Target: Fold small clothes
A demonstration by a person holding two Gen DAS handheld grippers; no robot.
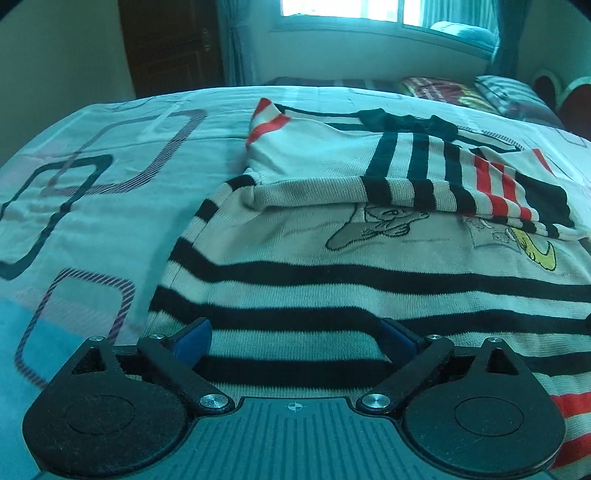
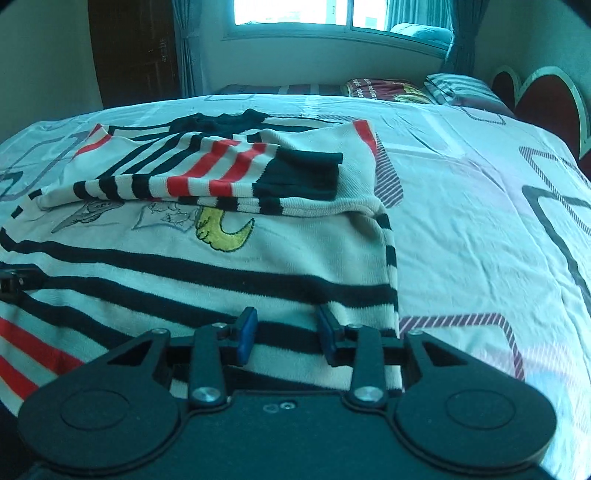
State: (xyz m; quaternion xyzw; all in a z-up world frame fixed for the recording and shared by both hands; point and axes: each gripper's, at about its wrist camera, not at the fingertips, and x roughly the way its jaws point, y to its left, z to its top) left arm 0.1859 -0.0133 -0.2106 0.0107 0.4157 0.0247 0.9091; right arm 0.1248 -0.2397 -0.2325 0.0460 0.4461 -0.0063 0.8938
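Sleeves (image 2: 207, 177) of the striped sweater (image 1: 369, 280) are already folded in: both lie crossed over the chest, red-and-black bands on top, the dark cuff (image 2: 303, 173) resting near the sweater's right-hand edge in the right wrist view. The sweater itself lies flat on the bedsheet (image 2: 480, 206), collar (image 1: 406, 120) toward the window (image 2: 295, 11), hem toward the cameras, with the cartoon print (image 1: 380, 225) half covered by the folded sleeves.

The left gripper (image 1: 295, 341) hovers over the lower left part of the body with its blue pads (image 1: 192, 341) spread wide; striped knit shows between them, but they press on nothing. The right gripper (image 2: 286, 334) sits over the lower right part, close to the side seam, with its fingers set narrow. Black-and-cream fabric shows in the gap, yet I cannot tell whether the pads pinch it or merely hang above it.

By my reading, the first stage is finished and the second is only being lined up. What seems left is taking the hem at both corners and carrying it up toward the collar, over the sleeves, so the sweater ends as a compact rectangle. The hem is hidden under the gripper bodies in both views, so how square it lies is unclear. Pillows (image 2: 454, 86) rest at the far end of the bed, well apart from the work.
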